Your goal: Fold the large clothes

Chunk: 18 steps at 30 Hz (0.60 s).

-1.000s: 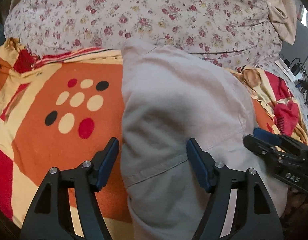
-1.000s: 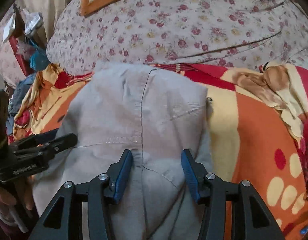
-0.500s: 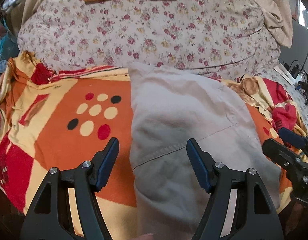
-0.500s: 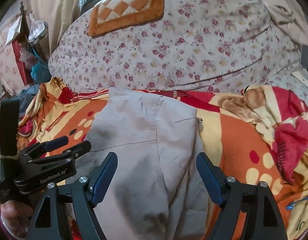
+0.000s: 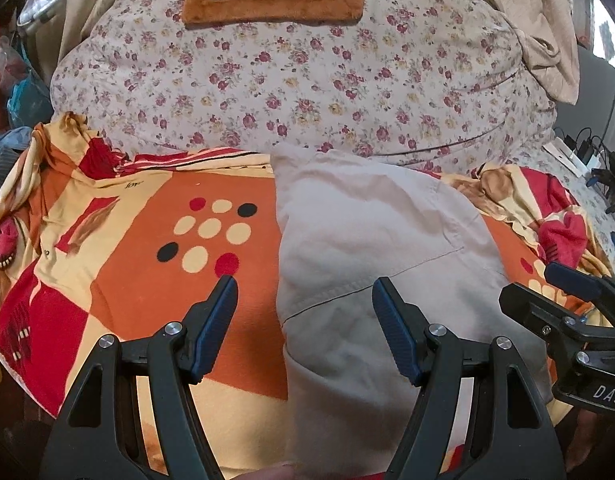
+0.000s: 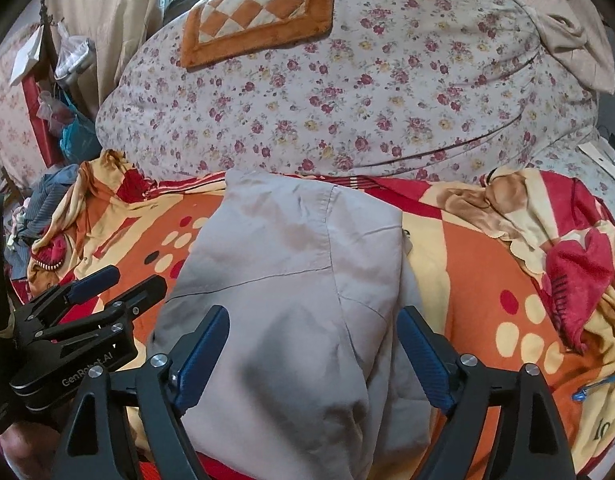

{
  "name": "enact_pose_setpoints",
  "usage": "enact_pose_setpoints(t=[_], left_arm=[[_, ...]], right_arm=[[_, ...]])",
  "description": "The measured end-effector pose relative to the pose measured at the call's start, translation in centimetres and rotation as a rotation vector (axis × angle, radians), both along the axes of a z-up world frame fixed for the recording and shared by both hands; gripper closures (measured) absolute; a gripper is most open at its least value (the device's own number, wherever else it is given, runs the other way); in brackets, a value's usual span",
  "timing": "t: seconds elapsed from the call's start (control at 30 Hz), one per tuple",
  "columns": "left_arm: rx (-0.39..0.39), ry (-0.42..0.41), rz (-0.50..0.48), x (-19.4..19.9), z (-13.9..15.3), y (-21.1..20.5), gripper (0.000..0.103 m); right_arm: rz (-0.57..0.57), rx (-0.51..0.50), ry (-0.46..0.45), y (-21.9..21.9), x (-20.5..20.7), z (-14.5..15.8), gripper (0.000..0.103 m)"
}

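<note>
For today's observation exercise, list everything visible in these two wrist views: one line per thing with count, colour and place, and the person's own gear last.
Folded garment: one, pale grey-beige, lying on the blanket in front of both grippers.
Blanket: one, orange, red and cream with dots, under the garment.
Floral bedding: one large mound, white with red flowers, behind the garment.
Checked mat: one, orange and cream, on top of the floral bedding.
Beige cloth: one, at the top right.
Clutter: bags and cloths, mixed colours, far left.
Left gripper: black with blue pads, open, empty.
Right gripper: the same, jaws just opened, above the garment.
</note>
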State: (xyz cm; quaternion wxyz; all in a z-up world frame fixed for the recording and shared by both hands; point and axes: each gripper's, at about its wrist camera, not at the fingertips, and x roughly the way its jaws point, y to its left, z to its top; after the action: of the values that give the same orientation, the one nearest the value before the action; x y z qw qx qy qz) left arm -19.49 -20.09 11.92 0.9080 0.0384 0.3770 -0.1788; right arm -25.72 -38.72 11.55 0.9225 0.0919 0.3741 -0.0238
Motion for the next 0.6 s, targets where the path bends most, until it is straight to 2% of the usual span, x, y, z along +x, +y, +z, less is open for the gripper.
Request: enact_pose_setpoints(t=[0.6], left_arm=[[0.006, 0.035, 0.002, 0.3, -1.1, 0.1, 0.033]], right_arm=[[-0.001, 0.002, 0.042, 0.4, 0.5, -1.2, 0.018]])
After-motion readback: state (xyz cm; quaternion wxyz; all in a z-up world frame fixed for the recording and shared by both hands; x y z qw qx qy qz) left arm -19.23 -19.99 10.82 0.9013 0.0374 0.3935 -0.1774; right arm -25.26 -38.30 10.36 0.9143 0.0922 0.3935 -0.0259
